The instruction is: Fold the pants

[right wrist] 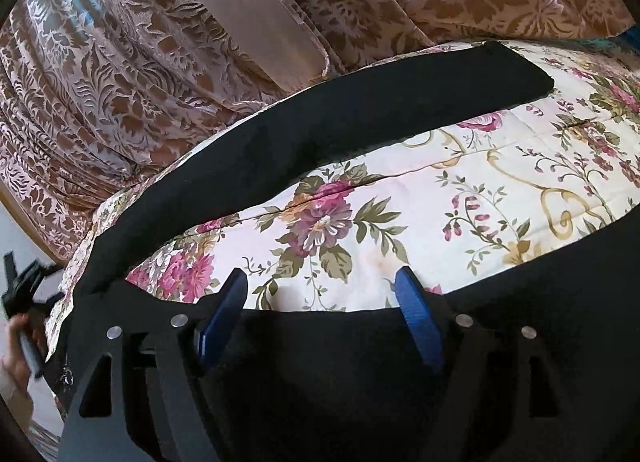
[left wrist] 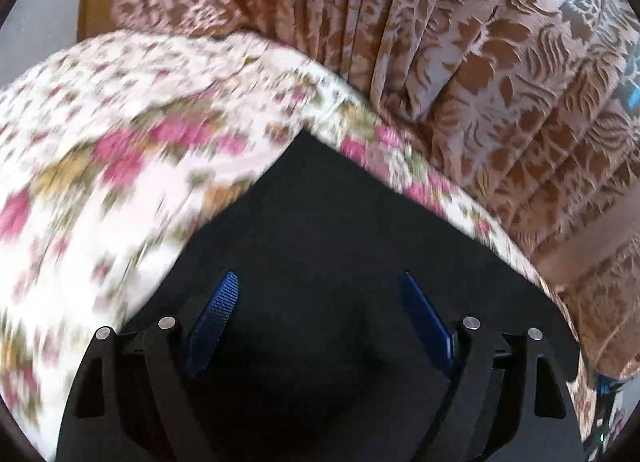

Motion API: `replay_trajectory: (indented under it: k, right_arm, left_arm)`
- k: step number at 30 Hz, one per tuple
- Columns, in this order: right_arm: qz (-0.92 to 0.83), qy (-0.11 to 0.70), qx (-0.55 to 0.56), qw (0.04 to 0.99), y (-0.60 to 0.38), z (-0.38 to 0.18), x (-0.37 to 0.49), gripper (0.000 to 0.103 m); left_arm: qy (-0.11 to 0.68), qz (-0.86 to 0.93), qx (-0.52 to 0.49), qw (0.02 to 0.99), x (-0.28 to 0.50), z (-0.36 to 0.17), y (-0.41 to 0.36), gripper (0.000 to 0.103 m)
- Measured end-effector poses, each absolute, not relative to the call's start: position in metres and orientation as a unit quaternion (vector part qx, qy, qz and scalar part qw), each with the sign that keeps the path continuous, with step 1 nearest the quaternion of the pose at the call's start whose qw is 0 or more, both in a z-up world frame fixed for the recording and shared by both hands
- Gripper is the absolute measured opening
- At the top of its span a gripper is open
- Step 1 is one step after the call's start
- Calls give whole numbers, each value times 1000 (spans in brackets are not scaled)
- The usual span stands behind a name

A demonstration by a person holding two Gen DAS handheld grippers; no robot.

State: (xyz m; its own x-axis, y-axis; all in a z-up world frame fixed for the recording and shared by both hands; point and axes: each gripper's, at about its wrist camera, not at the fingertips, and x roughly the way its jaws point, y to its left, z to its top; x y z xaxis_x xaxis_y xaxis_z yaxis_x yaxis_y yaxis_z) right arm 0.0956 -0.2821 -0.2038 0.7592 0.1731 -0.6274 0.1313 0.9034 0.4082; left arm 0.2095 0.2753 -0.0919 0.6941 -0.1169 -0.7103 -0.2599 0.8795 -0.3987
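Black pants (right wrist: 320, 129) spread on a floral bedspread (right wrist: 460, 189), patterned curtains (right wrist: 120, 73) behind. In the right wrist view one leg runs as a dark band from the lower left up to the upper right of the frame, while a second dark expanse fills the bottom edge beneath my right gripper (right wrist: 320, 302). In the left wrist view a corner of the same cloth forms a dark wedge at lower centre, under my left gripper (left wrist: 318, 308). Risks, as I judge them: the far leg lies close to the bed's edge beside the curtains and could slide off if I tug it; a grasp taken now might pinch the bedspread along with the pants (black on black hides the layers); and the left view is blurred, so aim there is uncertain. Both grippers stand released, jaws spread wide, blue pads (left wrist: 214, 322) apart with nothing clamped between them. Whether the fingertips rest on the cloth below I cannot tell.
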Motion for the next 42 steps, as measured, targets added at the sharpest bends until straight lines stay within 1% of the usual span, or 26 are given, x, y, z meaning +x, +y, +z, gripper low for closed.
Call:
replay_trajectory:
  k: [3,4,9,14,18,20,21,22,23,24,25,26,27,28,29,30,33,36,39,42]
  right_arm:
    - [13,344,221,913,-281,-203,95,77]
    - [13,343,221,913,-281,-203,95,78]
    - [16,342,222,913,-280,-204,96,80]
    - [15,341,222,913,-279,-205,98,80]
    - [13,340,220,914,-278,-206,98,80]
    - [14,340,220,914,-278,-207,98,80]
    - [14,340,220,914,-278,-207,98,80]
    - [14,340,220,914,-278,-207,98,80]
    - [13,340,219,914,-278,-207,98,80]
    - [13,340,219,914,-278,-207,98,80]
    - [14,340,220,914,-278,-207,98,80]
    - [14,339,220,914,-278,-208,99,80]
    - [15,340,221,914,-279,-208,99,80]
    - [15,340,221,914,-279,-208,99,80]
    - [14,340,221,914,-279,-208,99,80]
    - [15,339,221,914,-279,-208,99,80]
    - [15,339,222,914,-279,-208,99,80]
    - [16,338,224,914,-279,-208,100,80]
    - [16,337,225,914,-279,-208,100,80]
    - [16,337,226,914,-280,-208,100,80]
  left_arm:
    - [375,50,-230,896,240,-91,278,83]
    - [376,56,-213,900,256,-93,278,86]
    - [387,88,-167,903,313,-107,286,87]
    - [392,108,-164,899,351,-125,294,87]
    - [424,100,-167,884,366,-150,297,87]
    - [414,96,-166,890,364,-151,297,80]
    - [411,98,-168,890,364,-150,299,71]
    - [407,101,-173,891,362,-150,301,59]
    - [402,98,-180,892,360,-150,304,52]
    - [400,95,-183,893,360,-149,305,42]
    - [397,92,-184,895,358,-148,304,34]
    - [394,91,-182,896,356,-148,303,31]
    - [392,92,-179,898,353,-145,300,24]
    - [388,97,-176,900,350,-143,300,13]
    - [384,96,-179,901,349,-141,297,8]
    - [377,93,-182,903,347,-138,295,4]
    - [353,84,-184,913,333,-125,290,4]
    - [321,53,-210,922,307,-105,286,4]
    - [281,9,-267,922,266,-85,287,4]
    - [260,-18,-316,913,227,-77,294,4]
